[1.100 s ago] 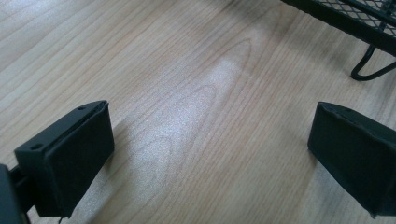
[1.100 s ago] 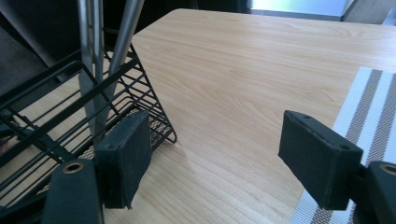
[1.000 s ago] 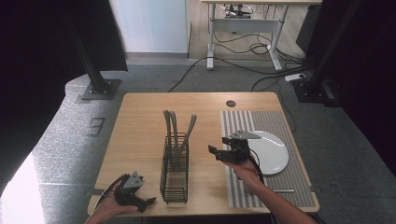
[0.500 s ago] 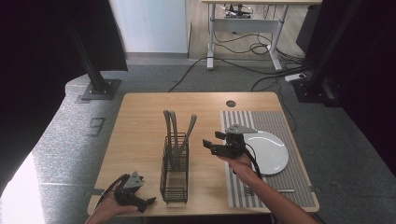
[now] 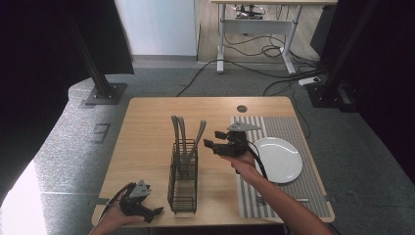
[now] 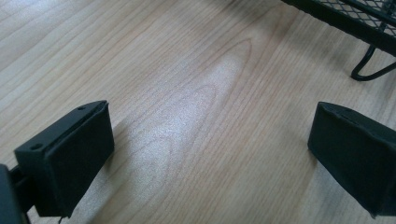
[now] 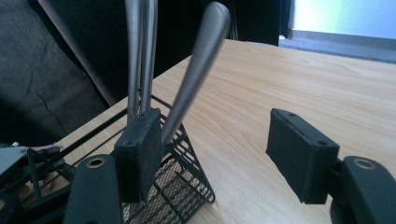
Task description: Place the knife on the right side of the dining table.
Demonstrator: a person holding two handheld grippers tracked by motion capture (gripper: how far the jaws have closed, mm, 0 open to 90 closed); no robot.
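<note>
right gripper (image 5: 211, 145) moved from plate (image 5: 279, 159) toward utensil handle (image 5: 199, 132) | jaws narrowing, nothing gripped | left gripper (image 5: 149, 214) idle, released | grasp next

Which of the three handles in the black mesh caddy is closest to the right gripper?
The handle leaning right, apart from the two upright ones; it tilts toward the right gripper.

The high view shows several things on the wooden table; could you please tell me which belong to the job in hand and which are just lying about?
In the job:
- black wire-mesh cutlery basket
- three grey metal utensil handles standing in it
- right gripper, open, jaws just closing, nothing between them

Lying about:
- round white plate
- grey striped placemat
- left gripper, open, by the table edge
</note>
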